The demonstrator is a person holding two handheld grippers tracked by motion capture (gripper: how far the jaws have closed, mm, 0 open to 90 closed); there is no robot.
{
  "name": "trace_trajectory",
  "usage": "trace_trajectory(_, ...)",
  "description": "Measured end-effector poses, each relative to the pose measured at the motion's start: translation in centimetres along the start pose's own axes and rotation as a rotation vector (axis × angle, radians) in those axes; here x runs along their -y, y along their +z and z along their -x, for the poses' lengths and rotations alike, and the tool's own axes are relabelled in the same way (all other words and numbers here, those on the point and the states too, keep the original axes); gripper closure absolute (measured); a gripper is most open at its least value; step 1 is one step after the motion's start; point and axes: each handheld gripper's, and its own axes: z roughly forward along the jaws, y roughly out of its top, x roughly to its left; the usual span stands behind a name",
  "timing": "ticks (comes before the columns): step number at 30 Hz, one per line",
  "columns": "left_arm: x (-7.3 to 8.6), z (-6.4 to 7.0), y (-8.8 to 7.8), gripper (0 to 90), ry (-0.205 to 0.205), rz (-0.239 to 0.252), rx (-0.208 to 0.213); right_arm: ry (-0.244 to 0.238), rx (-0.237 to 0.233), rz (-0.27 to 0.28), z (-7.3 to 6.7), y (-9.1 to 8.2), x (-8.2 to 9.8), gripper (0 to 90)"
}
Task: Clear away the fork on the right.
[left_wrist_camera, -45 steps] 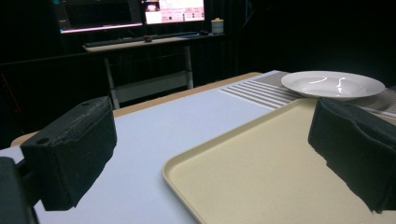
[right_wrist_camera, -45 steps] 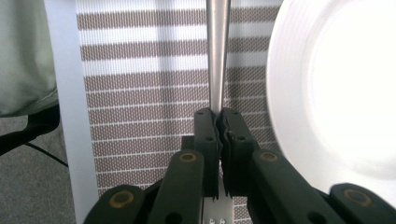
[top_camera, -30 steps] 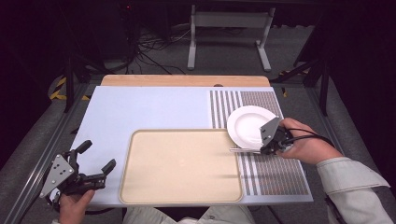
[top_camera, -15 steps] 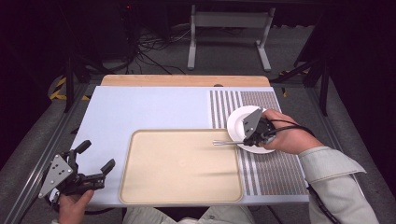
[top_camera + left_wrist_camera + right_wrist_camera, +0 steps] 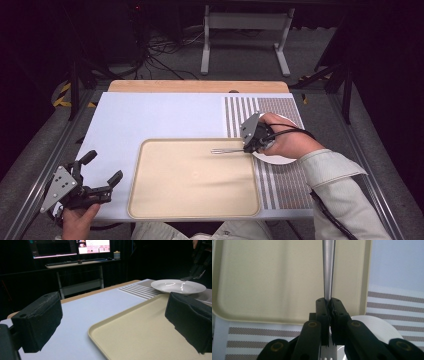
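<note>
The slim silver metal fork is clamped by its handle between the fingers of my right gripper, tines out over the shallow beige plastic tray, beside the round white plate. In my judgement pickup is complete; setting down remains. My left gripper waits at the worktop corner, fingers spread and unloaded. No legible writing appears.

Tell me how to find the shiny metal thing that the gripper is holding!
Look at the big beige tray in the middle of the table. At its right edge, the right gripper is shut on a thin silver fork that pokes out over the tray. It is the one metal thing, beside the round white plate.
</note>
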Motion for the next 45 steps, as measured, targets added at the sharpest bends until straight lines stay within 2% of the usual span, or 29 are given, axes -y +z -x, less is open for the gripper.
trace_trajectory(14, 0.0, -0.1, 0.0, 2.0, -0.001, -0.002, 0.003, -0.032, -0.027, -0.008, 1.3, 2.1, -2.4, 86.7)
trace_trajectory(20, 0.0, -0.1, 0.0, 2.0, -0.001, -0.001, 0.003, -0.031, -0.031, -0.010, 1.7, 3.1, -3.0, 86.6)
trace_trajectory(37, 0.0, -0.1, 0.0, 2.0, -0.001, 0.000, 0.004, -0.025, -0.081, -0.031, 2.1, 6.5, -3.5, 86.6)
trace_trajectory(45, 0.0, -0.1, 0.0, 2.0, 0.000, 0.003, 0.004, -0.027, -0.113, -0.058, 1.9, 8.2, -3.5, 86.6)
